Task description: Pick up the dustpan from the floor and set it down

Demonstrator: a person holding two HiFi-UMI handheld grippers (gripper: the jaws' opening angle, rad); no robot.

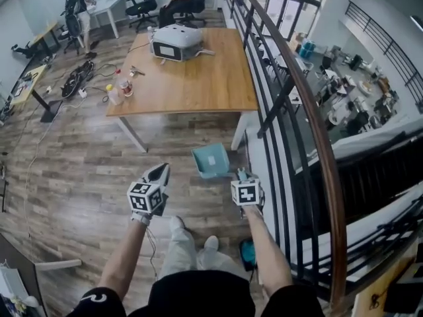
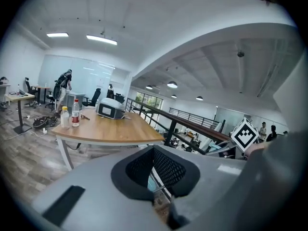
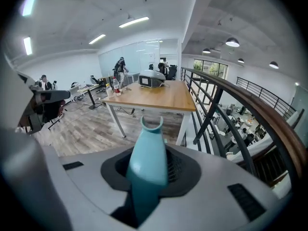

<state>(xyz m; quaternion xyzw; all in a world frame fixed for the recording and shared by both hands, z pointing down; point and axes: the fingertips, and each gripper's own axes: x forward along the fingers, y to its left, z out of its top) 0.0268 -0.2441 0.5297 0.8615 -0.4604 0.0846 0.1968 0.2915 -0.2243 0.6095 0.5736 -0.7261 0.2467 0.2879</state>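
The dustpan (image 1: 210, 160) is teal. It sits just ahead and to the left of the right gripper (image 1: 243, 177), with its pale hollow turned upward. Its pan is near the front right leg (image 1: 239, 132) of a wooden table (image 1: 198, 78). The head view does not settle whether the pan clears the wood-plank floor (image 1: 86, 150). The dustpan's handle (image 3: 147, 162) runs up between the right gripper's jaws, which are clenched on it. The handle's notched end stands above the jaws.

The left gripper (image 1: 159, 172) is apart from the dustpan on its left, at about the same level as the right one. Its jaws are drawn together to a thin slit and hold nothing.

A second teal object (image 1: 248, 253) lies on the floor under the right forearm, beside the person's shoe. It is mostly hidden.

On the table's near left corner stand two bottles close together, a yellow-capped bottle (image 2: 65, 117) and a red-labelled bottle (image 2: 75, 112). Their contents are too small to make out. A grey-white appliance (image 1: 177, 43) sits toward the table's far end.

A dark railing (image 1: 310, 111) with a wooden top rail runs along the right. Beyond it is a lower level of cluttered desks. Far back, a standing person (image 1: 79, 2) is at a desk among office chairs.
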